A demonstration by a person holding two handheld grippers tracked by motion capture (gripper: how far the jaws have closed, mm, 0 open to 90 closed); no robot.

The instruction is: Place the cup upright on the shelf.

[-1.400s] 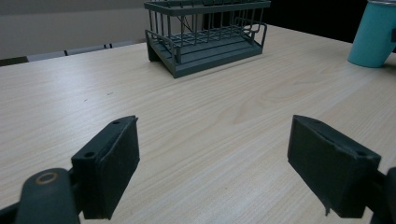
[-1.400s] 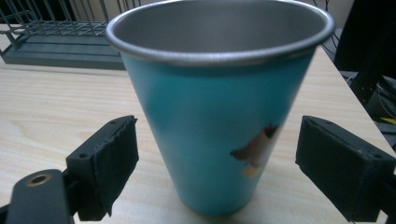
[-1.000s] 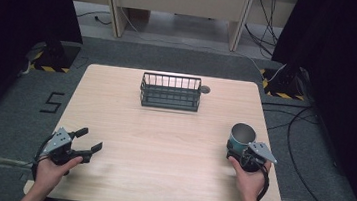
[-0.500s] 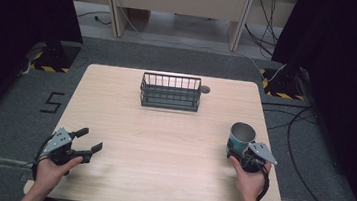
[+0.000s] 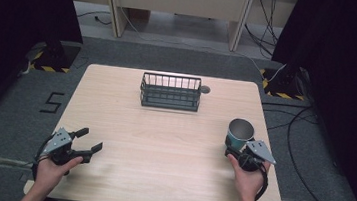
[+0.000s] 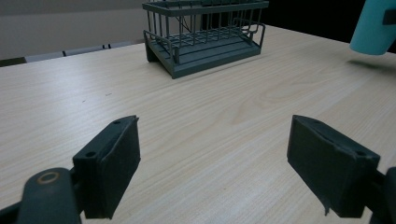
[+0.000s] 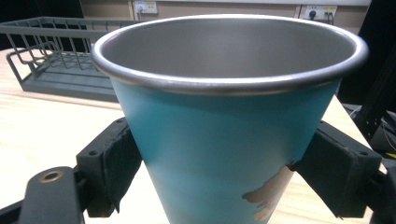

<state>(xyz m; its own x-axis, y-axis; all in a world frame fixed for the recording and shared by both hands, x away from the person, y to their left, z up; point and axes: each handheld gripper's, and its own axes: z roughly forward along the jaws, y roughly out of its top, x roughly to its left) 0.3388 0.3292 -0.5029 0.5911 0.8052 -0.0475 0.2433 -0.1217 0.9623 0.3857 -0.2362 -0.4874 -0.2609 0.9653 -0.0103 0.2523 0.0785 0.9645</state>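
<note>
A teal metal cup (image 5: 240,132) (image 7: 224,130) with a steel rim stands upright near the table's right edge. My right gripper (image 5: 241,152) (image 7: 229,172) is shut on the cup, one black jaw pressed to each side of it. In the left gripper view the cup (image 6: 376,28) shows at the top right, slightly above the wood. My left gripper (image 5: 89,141) (image 6: 215,172) rests open near the front left corner, nothing between its jaws. A dark wire basket (image 5: 170,91) (image 6: 205,37) (image 7: 51,56) sits at the back centre of the table, with nothing in it.
The light wooden table (image 5: 162,144) has a small round grommet (image 5: 205,89) right of the basket. Cables (image 5: 302,143) run over the grey carpet to the right. Dark curtains flank both sides.
</note>
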